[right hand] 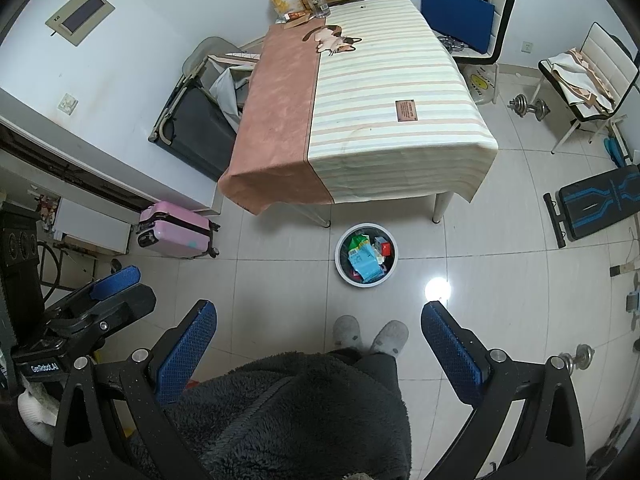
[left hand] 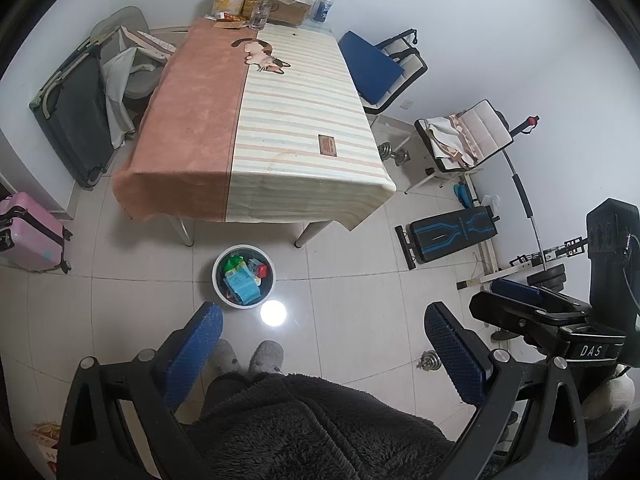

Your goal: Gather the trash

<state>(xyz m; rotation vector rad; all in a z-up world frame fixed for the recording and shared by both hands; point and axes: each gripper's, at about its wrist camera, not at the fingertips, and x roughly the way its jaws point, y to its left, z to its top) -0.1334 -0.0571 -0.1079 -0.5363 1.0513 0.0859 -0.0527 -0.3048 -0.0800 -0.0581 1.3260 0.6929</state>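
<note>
A table (left hand: 256,120) fills the upper middle of the frame, under a cloth half pink, half striped, with a cat picture (left hand: 264,55) on it. At its far end stand a cardboard box (left hand: 289,9) and bottles (left hand: 259,16). A pink suitcase (left hand: 28,236) sits at the left edge, a blue-cushioned chair (left hand: 374,66) upper right, a workout bench (left hand: 452,236) right.
</note>
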